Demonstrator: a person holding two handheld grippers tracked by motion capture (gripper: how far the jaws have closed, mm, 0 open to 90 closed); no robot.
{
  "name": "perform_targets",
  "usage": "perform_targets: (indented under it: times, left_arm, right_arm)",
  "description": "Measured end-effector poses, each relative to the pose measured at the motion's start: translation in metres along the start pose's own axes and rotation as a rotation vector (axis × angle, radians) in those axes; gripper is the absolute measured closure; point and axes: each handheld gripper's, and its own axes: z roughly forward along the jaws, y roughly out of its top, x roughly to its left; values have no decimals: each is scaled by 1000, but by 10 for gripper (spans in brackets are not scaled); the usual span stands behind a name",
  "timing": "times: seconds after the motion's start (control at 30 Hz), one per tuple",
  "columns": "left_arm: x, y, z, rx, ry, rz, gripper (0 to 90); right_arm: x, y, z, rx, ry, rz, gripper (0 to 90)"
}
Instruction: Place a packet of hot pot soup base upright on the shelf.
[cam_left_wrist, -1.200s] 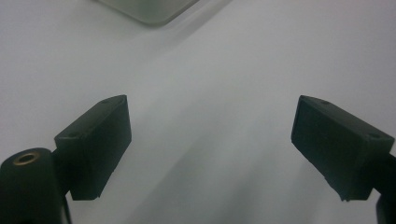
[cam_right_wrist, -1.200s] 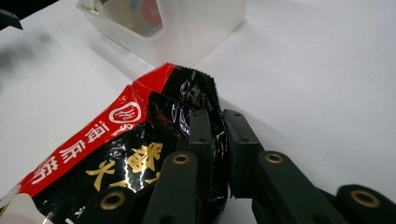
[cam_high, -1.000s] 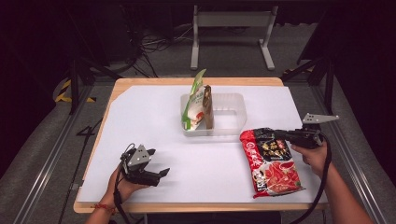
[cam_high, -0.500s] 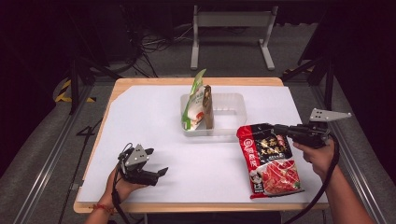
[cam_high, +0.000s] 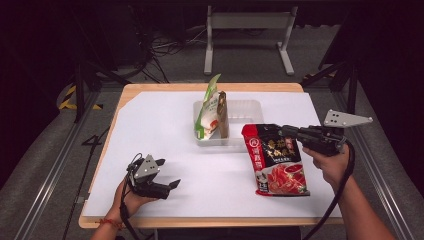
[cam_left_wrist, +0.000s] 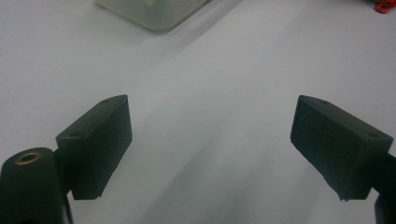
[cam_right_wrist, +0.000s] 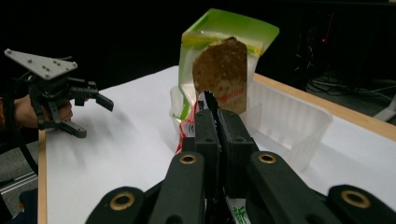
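My right hand-held gripper (cam_high: 286, 133) is raised, jaws level and clamped together on a thin edge. My left hand-held gripper (cam_high: 169, 174) sits low, jaws spread wide, nothing between them.

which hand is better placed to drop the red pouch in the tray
Right. The right gripper is shut on the red pouch's top edge, close beside the tray. The left gripper rests open near the table's front edge, holding nothing.

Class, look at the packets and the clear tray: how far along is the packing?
Done: two packets stand in the clear tray. In hand: the right tongs pinch the red packet by its top edge. Left: getting it into the tray; the left tongs wait open.
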Motion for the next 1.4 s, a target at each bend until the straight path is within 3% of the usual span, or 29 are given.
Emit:
perform_targets:
  times: [0.3,0.97,1.4]
  left_arm:
    - [1,0,-1,-11,-3,-6,137]
    - [3,0,-4,-18,6,-5,140]
    - [3,0,-6,-35,-1,-5,138]
  right_arm:
    - [11,17,5,-38,-9,-34,883]
    - [15,42,17,-97,-42,-48,885]
    - [18,75,39,-124,-94,-60,885]
